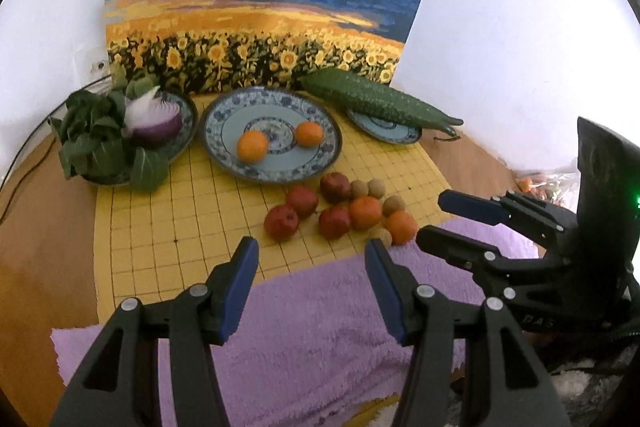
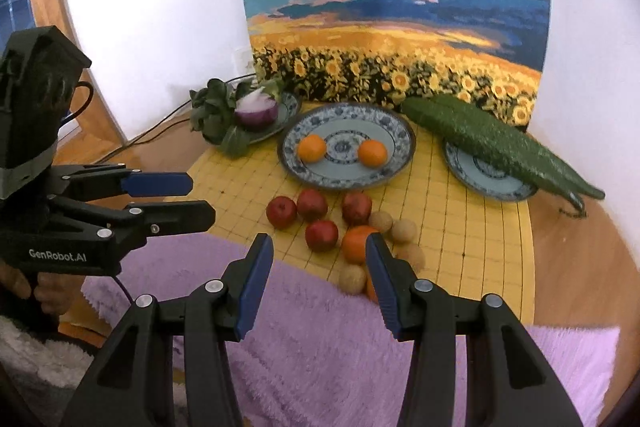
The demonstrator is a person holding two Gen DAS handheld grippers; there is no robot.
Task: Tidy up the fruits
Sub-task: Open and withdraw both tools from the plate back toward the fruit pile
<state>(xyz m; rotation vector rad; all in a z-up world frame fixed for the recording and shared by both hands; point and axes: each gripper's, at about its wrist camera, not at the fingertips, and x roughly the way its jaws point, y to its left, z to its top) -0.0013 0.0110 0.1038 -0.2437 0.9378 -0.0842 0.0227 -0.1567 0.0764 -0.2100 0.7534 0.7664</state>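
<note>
A large blue-patterned plate (image 1: 214,147) (image 2: 404,147) holds two oranges (image 1: 252,145) (image 2: 311,148). In front of it, on the yellow grid mat (image 1: 160,227), lies a loose pile: several red apples (image 1: 281,223) (image 2: 281,212), two oranges (image 1: 365,213) (image 2: 354,243) and several small tan round fruits (image 1: 394,205) (image 2: 404,230). My left gripper (image 1: 311,245) (image 2: 200,199) hovers open and empty over the purple towel, short of the pile. My right gripper (image 2: 319,241) (image 1: 434,219) is open too, with nothing between its fingers, close to the pile's near edge; its right finger hides part of an orange.
Behind the mat, a plate at the back left carries leafy greens (image 1: 92,139) and a halved red onion (image 1: 154,119). Two cucumbers (image 1: 372,99) lie across a small plate (image 1: 404,137) at the back right. A sunflower painting (image 1: 260,7) leans on the white wall. The purple towel (image 1: 320,327) covers the near table.
</note>
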